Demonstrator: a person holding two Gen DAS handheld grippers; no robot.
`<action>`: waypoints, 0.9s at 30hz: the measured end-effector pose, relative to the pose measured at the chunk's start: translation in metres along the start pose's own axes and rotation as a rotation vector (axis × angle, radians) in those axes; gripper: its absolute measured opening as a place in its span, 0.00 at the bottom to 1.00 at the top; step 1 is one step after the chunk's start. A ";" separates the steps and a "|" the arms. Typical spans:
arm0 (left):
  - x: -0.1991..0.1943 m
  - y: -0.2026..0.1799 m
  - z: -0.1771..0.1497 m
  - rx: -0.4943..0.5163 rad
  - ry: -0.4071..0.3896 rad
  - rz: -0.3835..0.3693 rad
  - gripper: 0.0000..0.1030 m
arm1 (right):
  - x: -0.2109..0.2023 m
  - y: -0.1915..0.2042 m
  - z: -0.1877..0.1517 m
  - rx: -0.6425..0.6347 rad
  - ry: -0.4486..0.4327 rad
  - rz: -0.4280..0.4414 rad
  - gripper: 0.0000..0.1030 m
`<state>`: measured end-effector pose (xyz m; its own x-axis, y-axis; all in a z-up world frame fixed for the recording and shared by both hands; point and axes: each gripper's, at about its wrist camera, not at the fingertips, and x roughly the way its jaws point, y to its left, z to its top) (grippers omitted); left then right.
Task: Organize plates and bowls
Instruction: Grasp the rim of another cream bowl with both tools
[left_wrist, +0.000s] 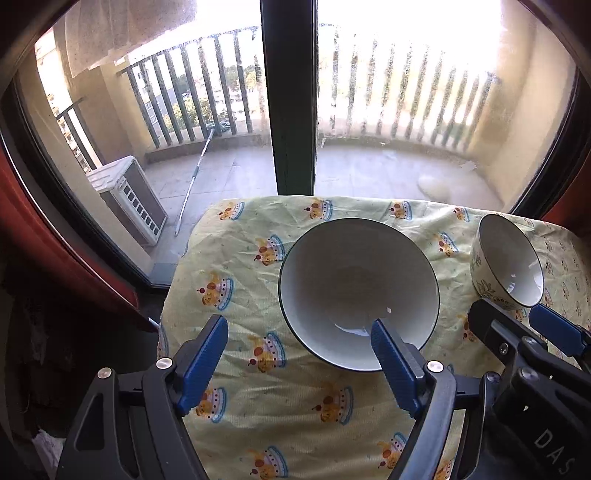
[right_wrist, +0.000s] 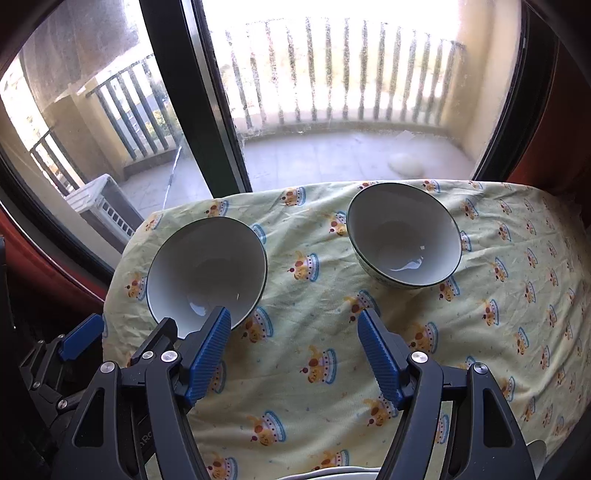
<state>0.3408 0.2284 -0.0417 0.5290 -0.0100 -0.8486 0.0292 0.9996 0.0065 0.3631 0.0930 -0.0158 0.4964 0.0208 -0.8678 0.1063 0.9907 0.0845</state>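
Note:
A wide white bowl with a dark rim (left_wrist: 358, 288) stands on the yellow patterned tablecloth (left_wrist: 236, 280); it also shows at the left of the right wrist view (right_wrist: 207, 269). A smaller bowl with a leaf pattern outside (left_wrist: 508, 262) stands to its right, seen too in the right wrist view (right_wrist: 404, 234). My left gripper (left_wrist: 299, 354) is open and empty, its right finger in front of the wide bowl's near rim. My right gripper (right_wrist: 293, 343) is open and empty, hovering over the cloth in front of both bowls. The right gripper also shows in the left wrist view (left_wrist: 517, 325).
The table stands against a large glass balcony door with a dark frame post (left_wrist: 290, 96). The cloth's left edge (left_wrist: 173, 280) drops off to a dark floor. A white rim, perhaps of plates (right_wrist: 343, 472), shows at the bottom edge of the right wrist view.

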 end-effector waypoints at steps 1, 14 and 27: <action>0.003 0.000 0.004 0.001 -0.004 0.003 0.79 | 0.003 0.000 0.004 0.008 -0.005 0.005 0.72; 0.057 0.003 0.018 0.022 0.025 -0.014 0.63 | 0.061 0.016 0.027 -0.012 0.008 0.025 0.63; 0.076 -0.003 0.018 0.033 0.037 0.003 0.29 | 0.095 0.027 0.027 -0.039 0.039 0.030 0.17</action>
<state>0.3958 0.2239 -0.0966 0.4975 -0.0050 -0.8675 0.0557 0.9981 0.0262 0.4363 0.1184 -0.0823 0.4645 0.0549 -0.8839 0.0580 0.9940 0.0922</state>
